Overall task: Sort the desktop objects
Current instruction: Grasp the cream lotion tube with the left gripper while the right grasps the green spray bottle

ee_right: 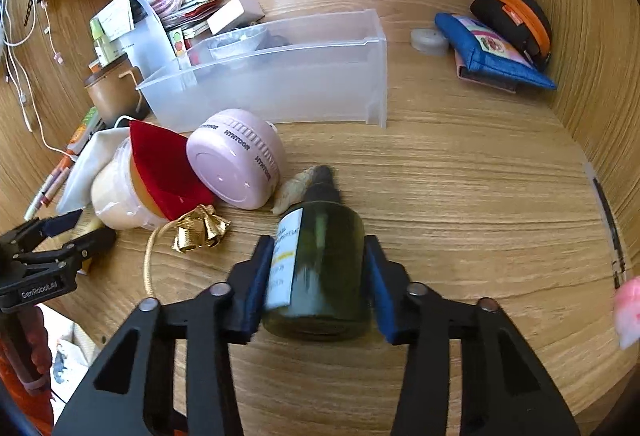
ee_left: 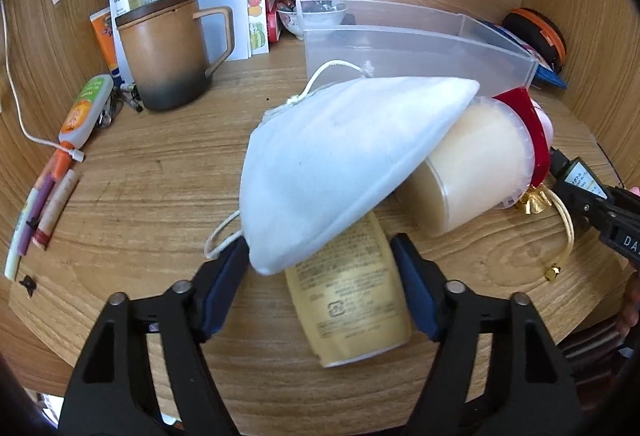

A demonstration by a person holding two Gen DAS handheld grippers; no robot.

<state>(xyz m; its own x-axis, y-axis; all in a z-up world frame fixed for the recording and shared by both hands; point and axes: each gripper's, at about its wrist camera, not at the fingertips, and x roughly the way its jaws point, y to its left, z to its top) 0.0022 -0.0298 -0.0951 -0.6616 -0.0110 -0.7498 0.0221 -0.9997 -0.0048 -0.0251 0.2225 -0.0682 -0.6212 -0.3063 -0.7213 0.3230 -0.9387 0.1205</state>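
Note:
In the left wrist view my left gripper (ee_left: 320,268) stands open around a yellow tube (ee_left: 352,300) lying on the wooden desk. A white drawstring pouch (ee_left: 340,156) lies over the tube's far end, its corner against the left pad. Behind them lies a cream jar with a red cloth top (ee_left: 472,172). In the right wrist view my right gripper (ee_right: 318,276) is shut on a dark green bottle (ee_right: 320,268) with a white label, lying on its side, both pads against it. A clear plastic bin (ee_right: 280,84) stands behind.
A pink round device (ee_right: 236,164) and gold bells (ee_right: 200,232) lie left of the green bottle. A brown mug (ee_left: 168,52), glue and pens sit at the left. A blue pouch (ee_right: 492,52) and black-orange case (ee_right: 516,16) rest by the right wall.

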